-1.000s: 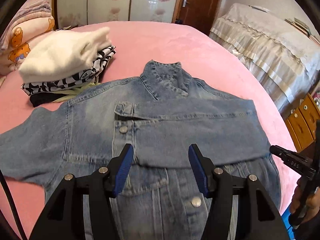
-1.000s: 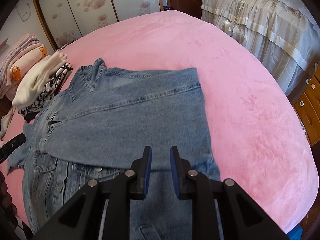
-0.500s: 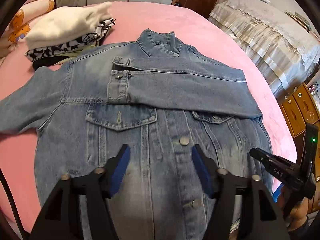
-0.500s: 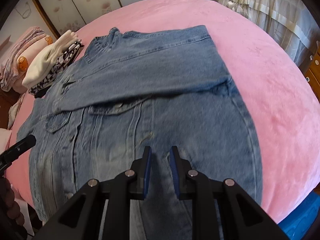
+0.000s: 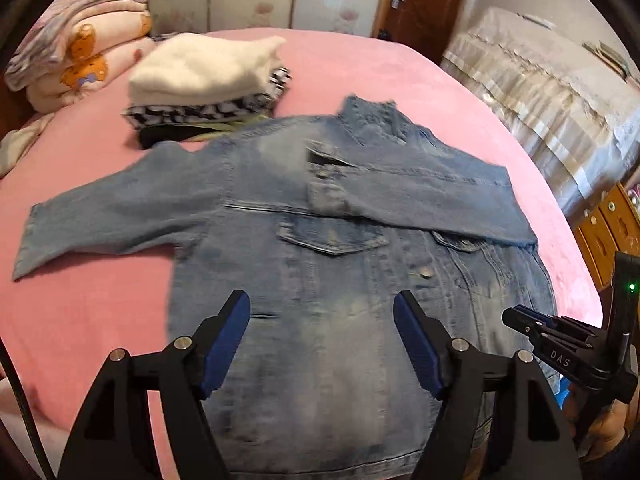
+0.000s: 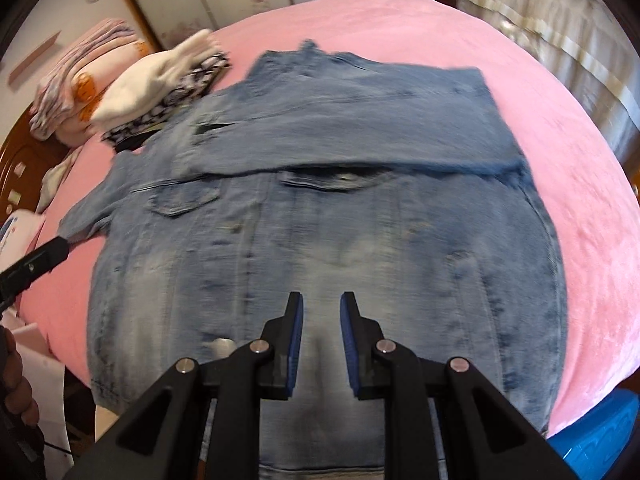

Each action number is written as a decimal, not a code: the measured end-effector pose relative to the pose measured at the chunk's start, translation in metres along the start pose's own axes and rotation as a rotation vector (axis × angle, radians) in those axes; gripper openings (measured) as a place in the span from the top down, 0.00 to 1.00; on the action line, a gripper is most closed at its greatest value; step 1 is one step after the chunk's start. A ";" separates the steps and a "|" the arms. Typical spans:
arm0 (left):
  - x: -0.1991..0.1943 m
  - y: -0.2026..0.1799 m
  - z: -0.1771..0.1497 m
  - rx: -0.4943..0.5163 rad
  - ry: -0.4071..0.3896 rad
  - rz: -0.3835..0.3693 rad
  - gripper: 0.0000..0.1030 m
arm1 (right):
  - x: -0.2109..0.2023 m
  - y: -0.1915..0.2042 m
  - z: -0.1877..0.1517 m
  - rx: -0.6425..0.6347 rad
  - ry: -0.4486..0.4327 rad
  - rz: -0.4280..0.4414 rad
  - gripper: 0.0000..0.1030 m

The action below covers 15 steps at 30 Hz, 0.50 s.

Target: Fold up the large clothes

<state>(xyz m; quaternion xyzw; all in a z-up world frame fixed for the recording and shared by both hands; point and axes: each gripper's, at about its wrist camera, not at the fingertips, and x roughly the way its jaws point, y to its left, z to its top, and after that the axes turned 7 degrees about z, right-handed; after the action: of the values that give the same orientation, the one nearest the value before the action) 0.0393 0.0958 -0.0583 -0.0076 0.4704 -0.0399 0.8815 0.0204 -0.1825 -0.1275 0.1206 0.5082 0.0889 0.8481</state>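
Observation:
A blue denim jacket (image 5: pixel 328 264) lies front up on the pink bed, collar at the far end; it also shows in the right wrist view (image 6: pixel 320 216). Its right sleeve (image 5: pixel 424 192) is folded across the chest. Its left sleeve (image 5: pixel 120 208) lies stretched out to the left on the bed. My left gripper (image 5: pixel 322 312) hovers open and empty above the jacket's lower front. My right gripper (image 6: pixel 321 312) hovers above the hem area, jaws a narrow gap apart with nothing between them. The right gripper also shows in the left wrist view (image 5: pixel 560 344).
A stack of folded clothes (image 5: pixel 204 84) topped with a white garment sits at the far left of the pink bed (image 5: pixel 400 72). Folded blankets (image 5: pixel 76 60) lie behind it. A covered sofa (image 5: pixel 552 92) and wooden drawers (image 5: pixel 608 232) stand to the right. A blue bin (image 6: pixel 600 436) sits beside the bed.
Both grippers have pulled back from the folded sleeve toward the jacket's hem and lifted, so more of the jacket shows. The jacket has not moved.

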 end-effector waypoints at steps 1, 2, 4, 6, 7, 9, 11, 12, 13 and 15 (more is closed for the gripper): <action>-0.003 0.008 0.000 -0.011 -0.003 0.006 0.29 | -0.001 0.010 0.002 -0.016 -0.003 0.008 0.82; -0.007 0.017 0.001 -0.024 -0.008 0.008 0.29 | -0.001 0.020 0.005 -0.030 -0.007 0.018 0.80; -0.014 0.032 0.000 -0.047 -0.015 0.013 0.29 | -0.002 0.039 0.010 -0.055 -0.012 0.035 0.74; -0.021 0.048 -0.001 -0.064 -0.025 0.028 0.29 | -0.002 0.061 0.015 -0.085 -0.024 0.053 0.70; -0.023 0.054 -0.002 -0.070 -0.029 0.034 0.29 | -0.002 0.074 0.017 -0.106 -0.028 0.063 0.69; -0.026 0.070 -0.004 -0.083 -0.035 0.046 0.28 | 0.000 0.096 0.022 -0.142 -0.034 0.080 0.69; -0.027 0.082 -0.005 -0.099 -0.043 0.058 0.28 | 0.002 0.116 0.026 -0.176 -0.036 0.096 0.68; -0.026 0.093 -0.005 -0.111 -0.048 0.068 0.28 | 0.004 0.127 0.028 -0.192 -0.037 0.104 0.68; -0.025 0.099 -0.005 -0.120 -0.051 0.076 0.28 | 0.006 0.137 0.030 -0.206 -0.037 0.112 0.68; -0.020 0.115 -0.005 -0.143 -0.056 0.094 0.28 | 0.013 0.159 0.034 -0.240 -0.039 0.123 0.68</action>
<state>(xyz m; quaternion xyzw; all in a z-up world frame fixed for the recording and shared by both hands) 0.0310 0.2119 -0.0508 -0.0494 0.4471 0.0351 0.8924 0.0520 -0.0307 -0.0761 0.0509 0.4691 0.1987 0.8590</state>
